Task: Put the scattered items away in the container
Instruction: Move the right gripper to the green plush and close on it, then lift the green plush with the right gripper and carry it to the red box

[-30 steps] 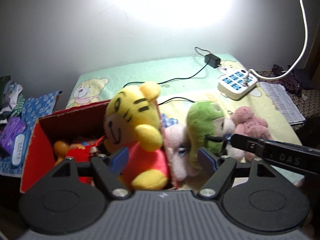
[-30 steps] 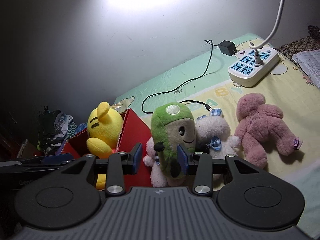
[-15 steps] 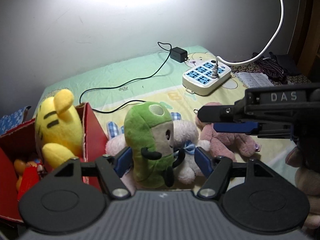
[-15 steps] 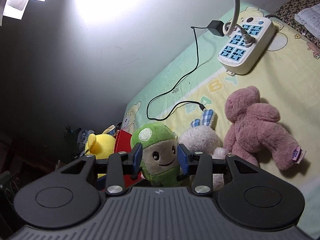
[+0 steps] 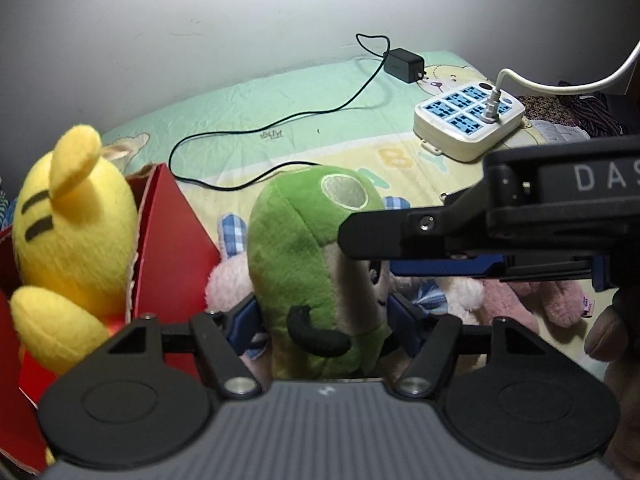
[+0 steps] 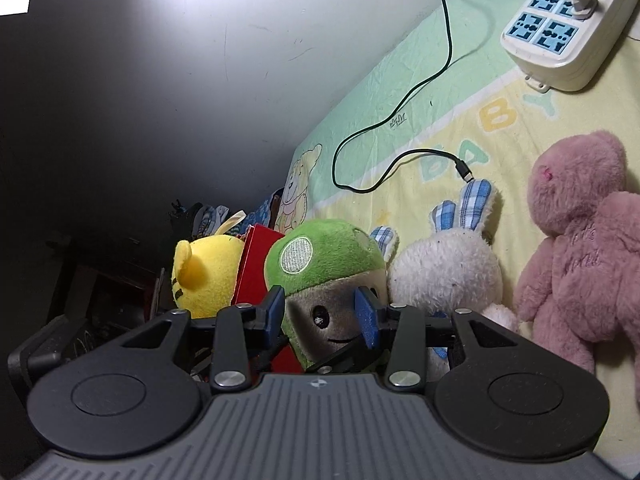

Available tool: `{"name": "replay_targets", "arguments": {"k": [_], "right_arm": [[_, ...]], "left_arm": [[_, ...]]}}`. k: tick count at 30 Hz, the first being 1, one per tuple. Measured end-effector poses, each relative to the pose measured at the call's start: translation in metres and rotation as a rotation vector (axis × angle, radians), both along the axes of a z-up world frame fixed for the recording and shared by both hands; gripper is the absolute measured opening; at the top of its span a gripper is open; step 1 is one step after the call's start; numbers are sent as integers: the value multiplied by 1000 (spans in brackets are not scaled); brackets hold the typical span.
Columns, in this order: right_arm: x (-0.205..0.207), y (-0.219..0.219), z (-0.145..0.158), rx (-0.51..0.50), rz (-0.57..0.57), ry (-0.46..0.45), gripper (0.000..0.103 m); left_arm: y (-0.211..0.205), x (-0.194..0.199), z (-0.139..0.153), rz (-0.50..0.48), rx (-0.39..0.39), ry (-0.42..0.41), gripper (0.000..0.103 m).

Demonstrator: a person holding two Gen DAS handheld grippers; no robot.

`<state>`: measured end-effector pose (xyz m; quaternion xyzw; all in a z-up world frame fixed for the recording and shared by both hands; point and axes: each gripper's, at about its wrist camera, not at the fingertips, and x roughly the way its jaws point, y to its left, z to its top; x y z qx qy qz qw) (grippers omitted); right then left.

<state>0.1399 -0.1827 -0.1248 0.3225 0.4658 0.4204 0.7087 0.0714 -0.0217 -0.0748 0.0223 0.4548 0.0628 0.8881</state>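
A green plush (image 5: 304, 248) with a beige face stands upright on the bed beside a red box (image 5: 172, 236). My right gripper (image 6: 320, 314) is shut on the green plush (image 6: 320, 252), its blue pads pressing both sides of the face. In the left wrist view the right gripper (image 5: 368, 252) comes in from the right. My left gripper (image 5: 322, 322) is open, one finger on each side of the plush's lower body. A yellow tiger plush (image 5: 72, 220) sits in the box. A white rabbit (image 6: 448, 276) and a pink bear (image 6: 580, 248) lie on the sheet to the right.
A white power strip (image 5: 468, 116) with a plugged-in white cord lies at the back right. A black charger (image 5: 402, 65) and its cable (image 5: 280, 124) trail across the sheet behind the toys. A wall runs along the far side. A hand (image 5: 612, 328) holds the right gripper.
My left gripper swung right from the yellow tiger in the box to straddle the green plush. The right gripper kept its hold on the plush and tilted downward, closer to it.
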Motion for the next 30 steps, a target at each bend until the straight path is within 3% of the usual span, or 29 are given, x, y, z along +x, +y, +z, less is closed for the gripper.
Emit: {"name": "replay_targets", "arguments": {"k": [3,8,10,16,19,25,30], "right_arm": [[4,5,0,4,14,-6,44],[9,8,-4,34,18,-6,59],[10,11,-4,34,19,-11,59],[9,-1,-7,35,6,15,36],[5,-7,-6,48,12,26,36],[-10,-17,4,55,13,13,36],[-29,-26,19,23,20,-29,36]], "left_arm": [[4,5,-5,14,-18,12,67],[-3,9,-9,5,22,8,66],[-2,9,-8,3,23,4,66],[1,5,-6,-12,-9,8,64],[-1,1,-3,-26,-17,6,63],[-1,-15,7,-32,-105,-2,62],[-8,-27,18,-59,-118,-22,62]]}}
